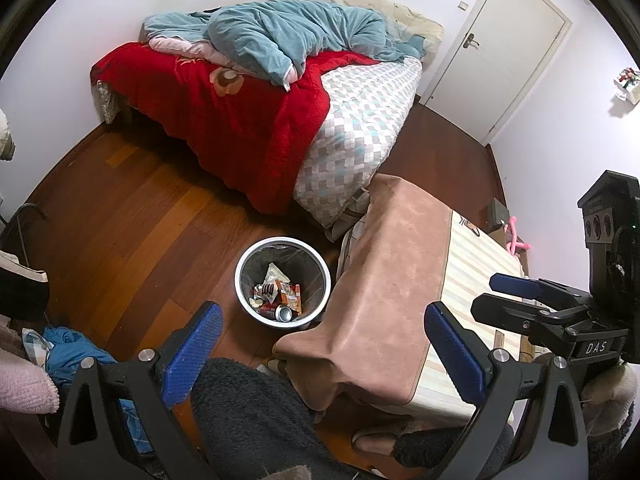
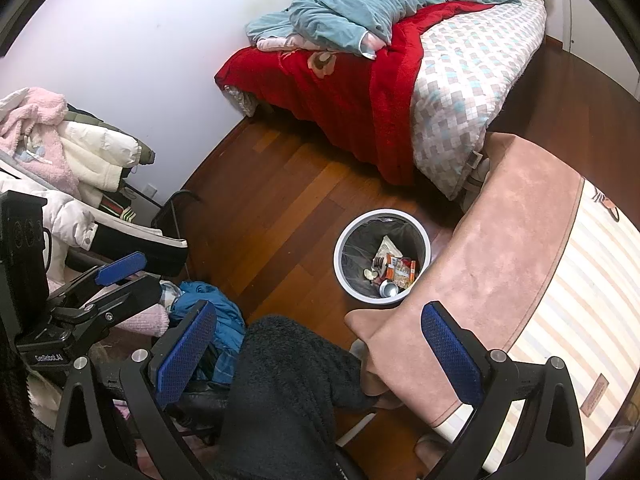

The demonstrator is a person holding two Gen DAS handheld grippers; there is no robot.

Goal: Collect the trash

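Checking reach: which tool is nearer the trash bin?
Left, slightly. The left tool hangs open right above the trash bin; the right tool, also open, sits further over by the table.

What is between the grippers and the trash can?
Nothing visible. The trash can stands open on the floor beyond the open left hand-held gripper and right hand-held gripper. The pink-covered table is only beside it.

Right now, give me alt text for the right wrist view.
A round white trash bin holding wrappers and a silver can stands on the wooden floor, between a red-blanketed bed and a pink-covered table. The right gripper is open and empty above it.
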